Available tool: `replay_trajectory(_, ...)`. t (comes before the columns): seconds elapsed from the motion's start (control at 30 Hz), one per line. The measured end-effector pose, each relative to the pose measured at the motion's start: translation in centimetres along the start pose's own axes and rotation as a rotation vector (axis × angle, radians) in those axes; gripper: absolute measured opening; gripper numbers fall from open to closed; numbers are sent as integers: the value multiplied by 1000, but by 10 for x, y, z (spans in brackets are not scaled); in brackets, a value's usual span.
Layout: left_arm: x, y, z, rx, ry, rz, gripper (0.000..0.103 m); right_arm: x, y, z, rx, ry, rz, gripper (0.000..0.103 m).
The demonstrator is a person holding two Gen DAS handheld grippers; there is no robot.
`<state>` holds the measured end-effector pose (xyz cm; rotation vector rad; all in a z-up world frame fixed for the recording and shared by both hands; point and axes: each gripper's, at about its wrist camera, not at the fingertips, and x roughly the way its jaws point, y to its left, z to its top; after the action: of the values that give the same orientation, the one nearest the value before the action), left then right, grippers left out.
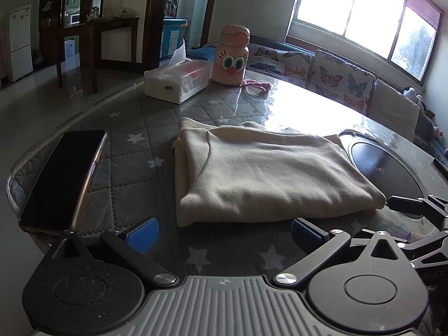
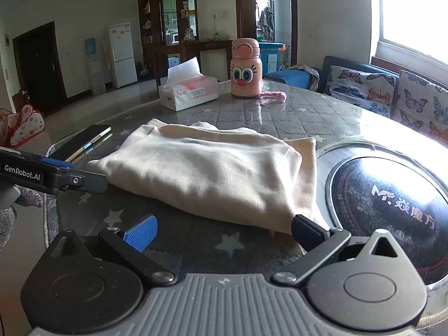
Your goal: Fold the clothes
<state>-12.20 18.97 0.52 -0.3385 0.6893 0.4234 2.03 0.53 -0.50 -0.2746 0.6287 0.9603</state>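
Observation:
A cream garment (image 1: 263, 173) lies folded into a thick rectangle on the quilted grey star-patterned table cover (image 1: 134, 151); it also shows in the right wrist view (image 2: 212, 173). My left gripper (image 1: 224, 232) is open and empty, just short of the garment's near edge. My right gripper (image 2: 224, 229) is open and empty, with its right finger (image 2: 308, 229) at the garment's near right corner. The right gripper's finger (image 1: 406, 204) shows at the garment's right corner in the left wrist view. The left gripper (image 2: 70, 173) shows at the garment's left corner in the right wrist view.
A black phone (image 1: 64, 176) lies left of the garment. A tissue pack (image 1: 179, 81), a pink cartoon-face bottle (image 1: 231, 56) and a pink strap (image 1: 257, 85) stand at the far side. A round black hotplate (image 2: 389, 201) is set in the table at right. A butterfly-print sofa (image 1: 336, 78) stands behind.

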Motion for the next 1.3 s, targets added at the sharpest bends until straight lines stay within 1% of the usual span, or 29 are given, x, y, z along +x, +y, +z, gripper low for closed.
replay_trajectory(0.37,-3,-3,-6,22,8,42,103,-3,7,-5,6,0,8,103)
replay_trajectory(1.3,-15,-6,-12,34,-10,55,103,-10,21,-11,0,1,14,103)
